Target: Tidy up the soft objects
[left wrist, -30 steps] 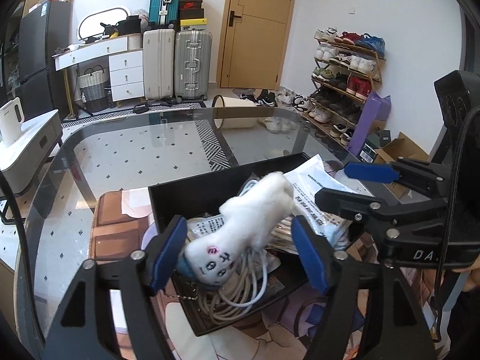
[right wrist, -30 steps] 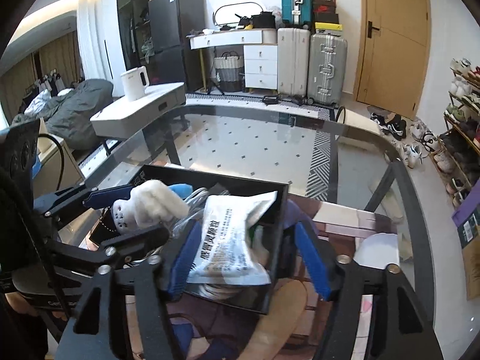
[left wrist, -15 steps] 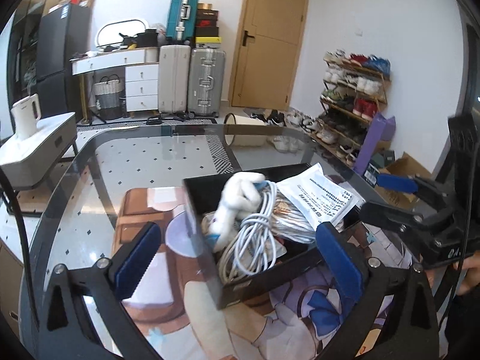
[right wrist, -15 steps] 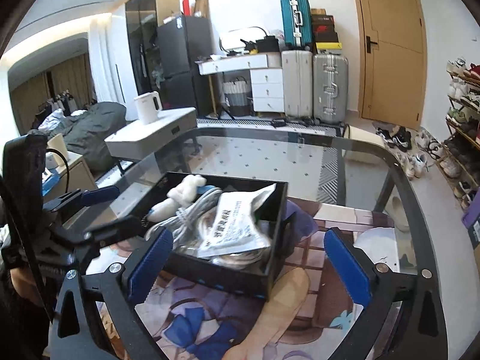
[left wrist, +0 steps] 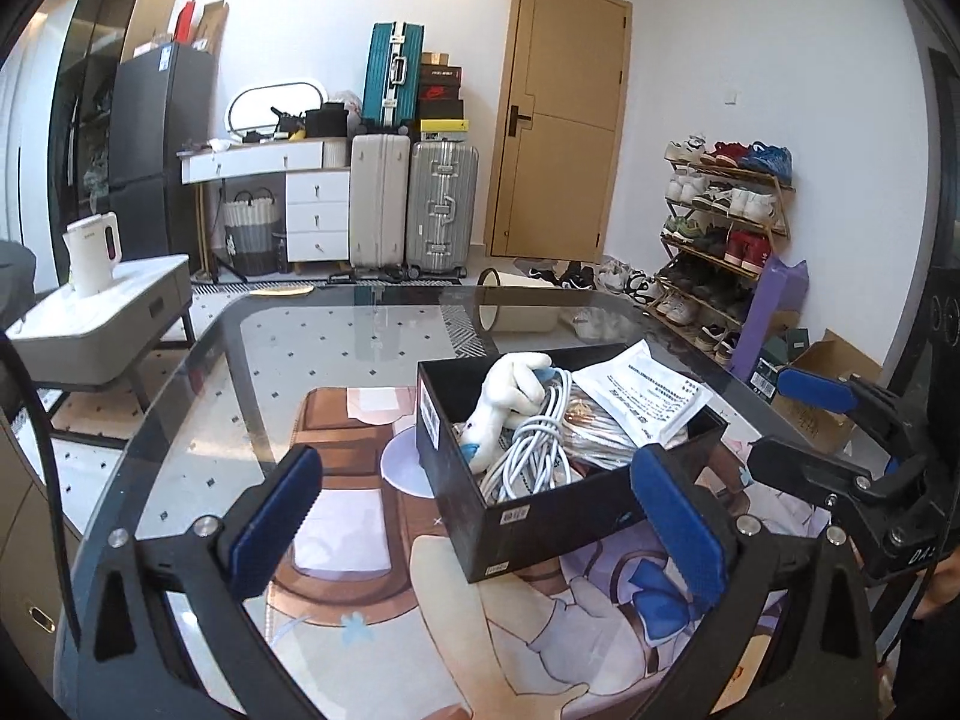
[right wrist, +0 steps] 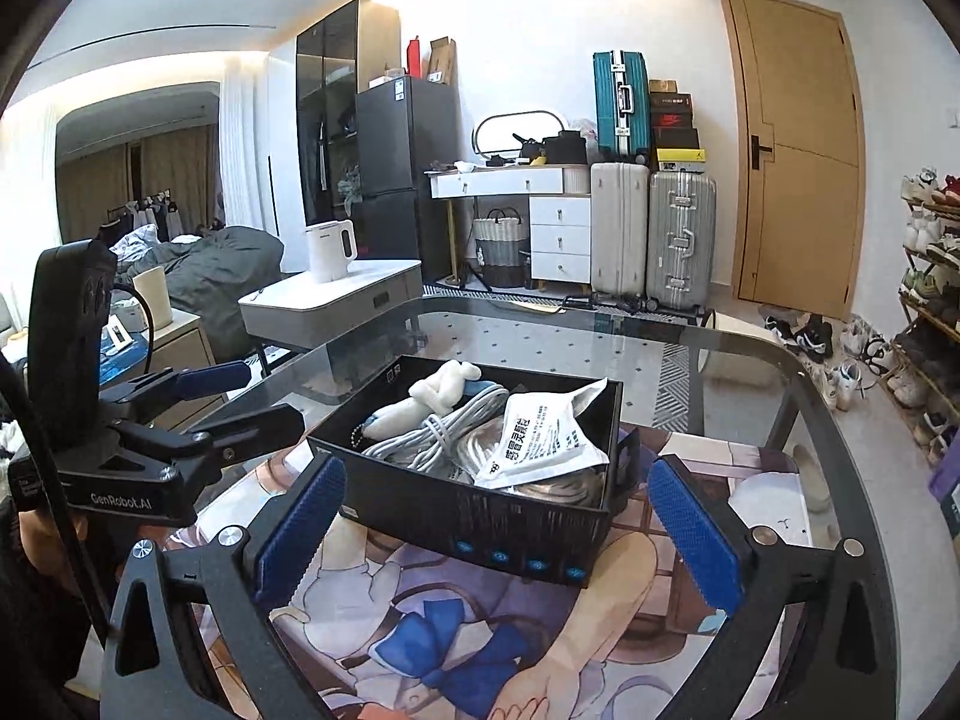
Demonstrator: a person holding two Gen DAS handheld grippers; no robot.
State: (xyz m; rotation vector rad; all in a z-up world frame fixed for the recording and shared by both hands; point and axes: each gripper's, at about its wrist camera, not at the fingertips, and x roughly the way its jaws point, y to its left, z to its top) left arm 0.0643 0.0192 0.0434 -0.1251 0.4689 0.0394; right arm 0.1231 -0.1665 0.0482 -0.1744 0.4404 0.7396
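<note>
Soft objects sit piled in the black box (left wrist: pixel 540 516) on the glass table (left wrist: pixel 198 372), which from where I stand lies at twelve o'clock of both claws: one white plush toy (right wrist: pixel 432 399) leaning at the box's ten o'clock corner, one coil of white cable (left wrist: pixel 534 450) under it, one white printed pouch (right wrist: pixel 540 438) riding high at the two o'clock side, and what looks like one clear-wrapped bundle beneath, though I cannot make it out well. Both claws are spread wide and hold nothing; the left gripper (left wrist: pixel 480 516) and the right gripper (right wrist: pixel 498 528) hang just short of the box, one at each near corner. My worry is the pouch: it overhangs the rim, so a nudge to the box could tip it onto the printed mat (right wrist: pixel 420 630). The plush also lies tangled against the cable loops, and pulling either might drag the other out. And the box may well slide on the mat if one claw pushes without the other steadying it.
</note>
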